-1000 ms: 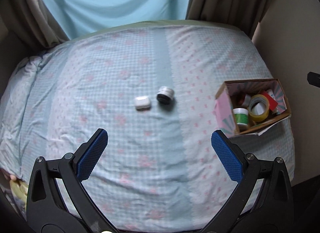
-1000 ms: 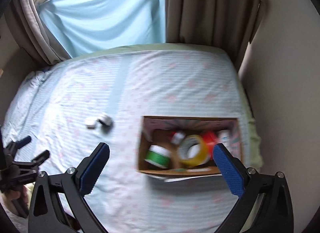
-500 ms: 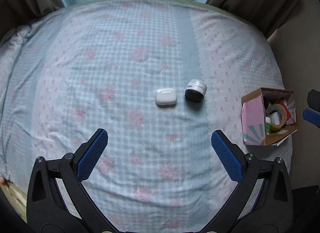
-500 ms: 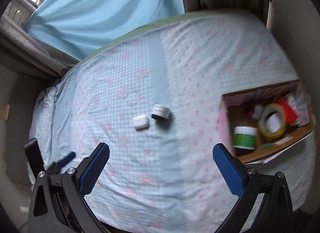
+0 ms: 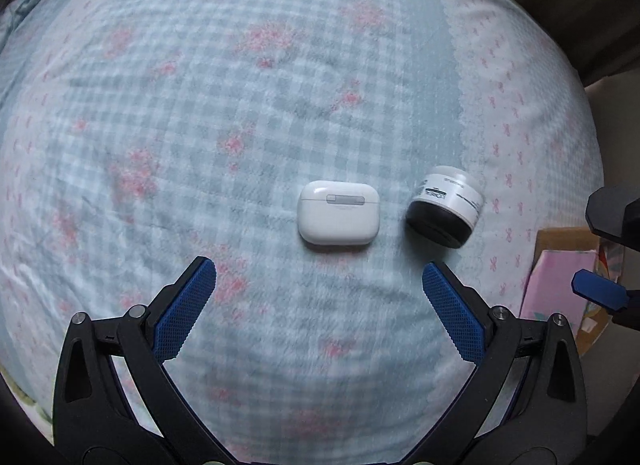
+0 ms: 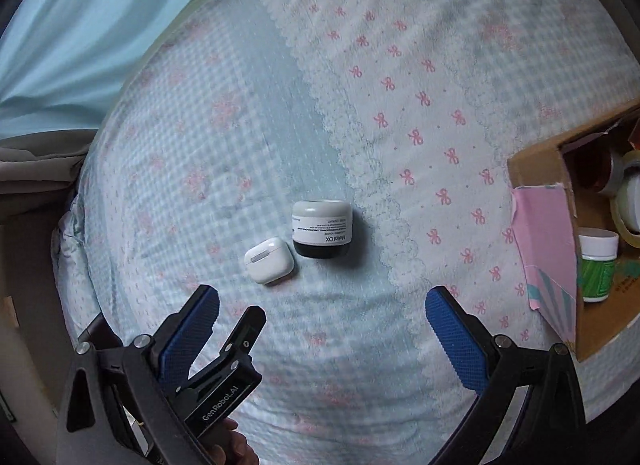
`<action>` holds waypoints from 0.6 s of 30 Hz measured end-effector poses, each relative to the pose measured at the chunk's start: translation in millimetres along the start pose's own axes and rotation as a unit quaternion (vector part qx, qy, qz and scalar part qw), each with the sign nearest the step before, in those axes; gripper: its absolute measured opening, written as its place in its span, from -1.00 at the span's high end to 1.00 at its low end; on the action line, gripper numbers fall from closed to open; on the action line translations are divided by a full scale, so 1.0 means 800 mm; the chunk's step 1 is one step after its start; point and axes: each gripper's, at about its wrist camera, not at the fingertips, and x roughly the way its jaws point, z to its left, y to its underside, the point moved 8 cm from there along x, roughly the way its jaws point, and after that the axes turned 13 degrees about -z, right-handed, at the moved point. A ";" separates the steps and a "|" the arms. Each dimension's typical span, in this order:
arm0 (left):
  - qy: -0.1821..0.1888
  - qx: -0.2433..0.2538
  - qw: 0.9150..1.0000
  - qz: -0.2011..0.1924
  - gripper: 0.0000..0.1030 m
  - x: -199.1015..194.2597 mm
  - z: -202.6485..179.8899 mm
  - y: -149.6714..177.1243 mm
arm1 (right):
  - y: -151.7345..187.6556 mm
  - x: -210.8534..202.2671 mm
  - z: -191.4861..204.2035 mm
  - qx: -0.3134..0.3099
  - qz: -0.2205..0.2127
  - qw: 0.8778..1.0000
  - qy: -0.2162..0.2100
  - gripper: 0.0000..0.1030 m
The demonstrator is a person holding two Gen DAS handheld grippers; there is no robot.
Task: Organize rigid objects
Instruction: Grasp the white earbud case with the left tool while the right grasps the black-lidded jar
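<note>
Here, both the left gripper and right gripper are spread wide and empty — poised short of earbud case and jar, mid-bed, presumably bound for the box.

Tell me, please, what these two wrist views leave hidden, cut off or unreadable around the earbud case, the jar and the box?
- Cardboard box: cut off by the right wrist view's edge, so its full contents are unknown; in the left wrist view the right tongs cover it.
- Jar: only the large label lettering reads; the small print is too small, and blurred in the left wrist view.
- Earbud case: its underside is hidden against the bedspread.
</note>
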 end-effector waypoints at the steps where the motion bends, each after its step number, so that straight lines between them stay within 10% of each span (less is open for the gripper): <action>1: -0.003 0.004 1.000 0.003 -0.99 0.013 -0.002 0.000 | -0.002 0.014 0.000 0.001 0.006 1.000 0.003 -1.00; 18: -0.052 0.045 0.998 -0.003 -0.73 0.091 -0.031 -0.004 | 0.004 0.155 -0.011 0.044 0.064 0.996 0.052 -0.67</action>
